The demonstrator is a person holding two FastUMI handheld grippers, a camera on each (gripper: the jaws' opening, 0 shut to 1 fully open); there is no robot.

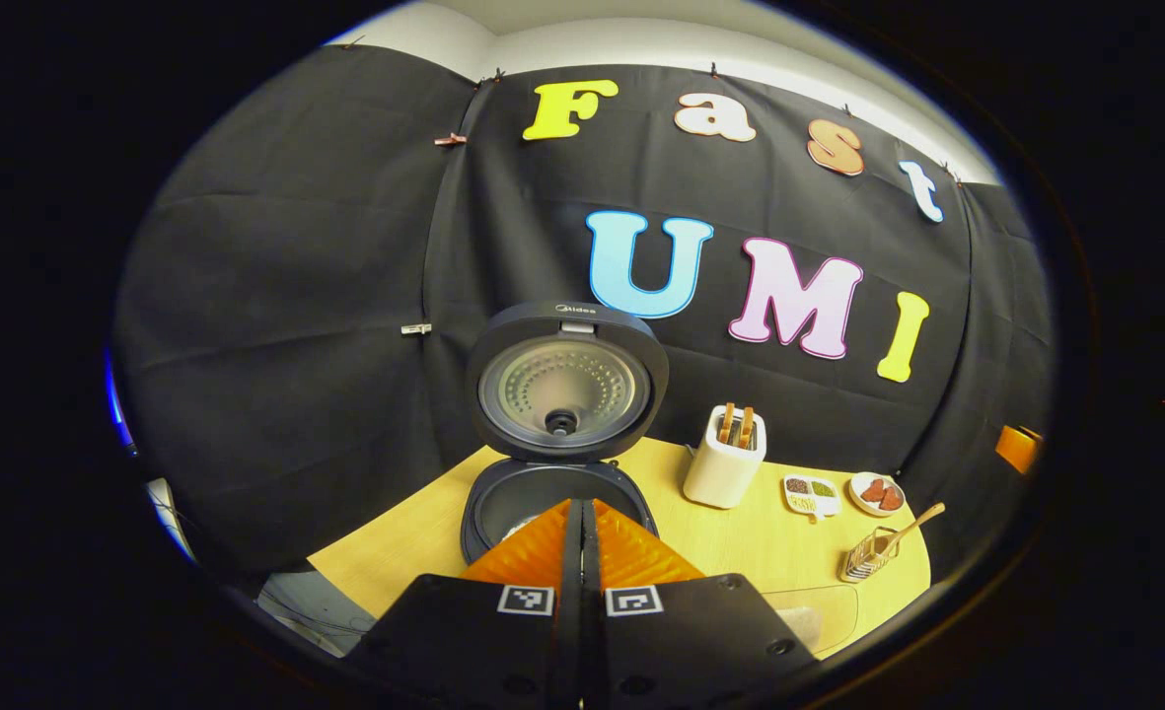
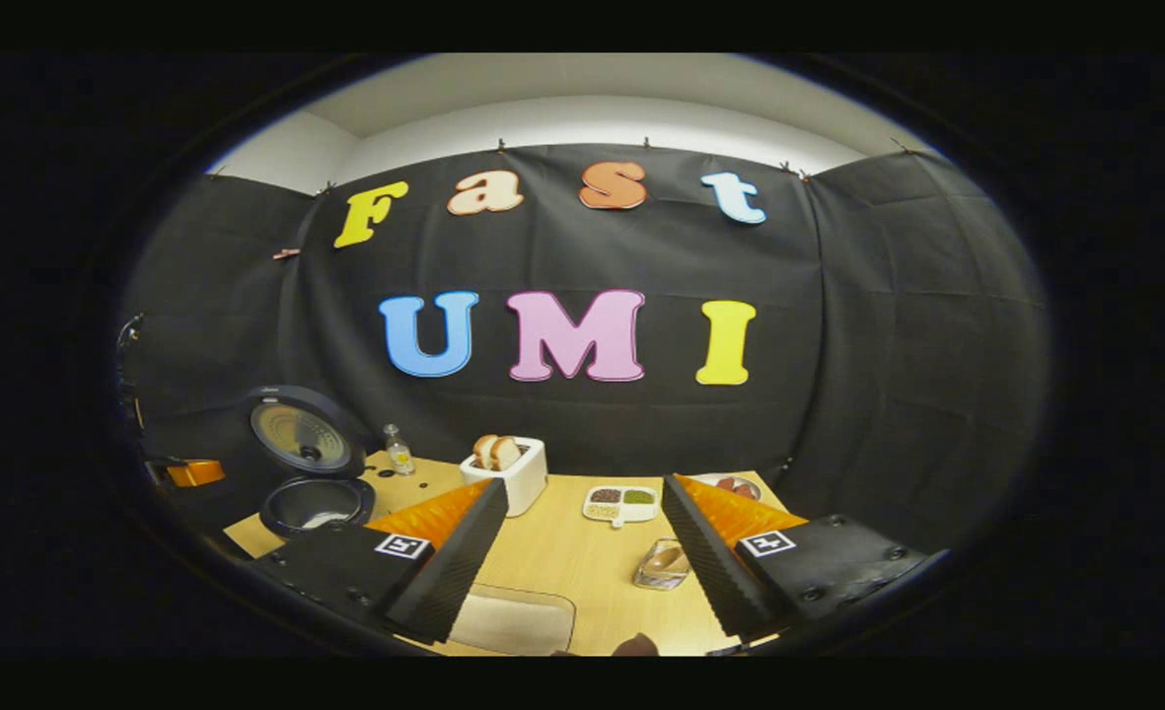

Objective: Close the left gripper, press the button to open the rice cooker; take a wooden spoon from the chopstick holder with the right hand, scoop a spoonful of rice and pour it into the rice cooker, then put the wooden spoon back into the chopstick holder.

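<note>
Behind the pinched-together left tool, the round rice cooker gapes; the right tool spreads wide, empty.

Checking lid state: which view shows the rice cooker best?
Left gripper view: the rice cooker sits centred straight ahead, lid upright and open, with the shut left claw just before its pot. The right gripper view shows it small at the left edge, lid also up.

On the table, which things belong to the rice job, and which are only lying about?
For the job: rice cooker, lid open; wooden spoon in the chopstick holder; left gripper; right gripper.
Lying about: toaster, divided dish, small plate, small bottle.
</note>
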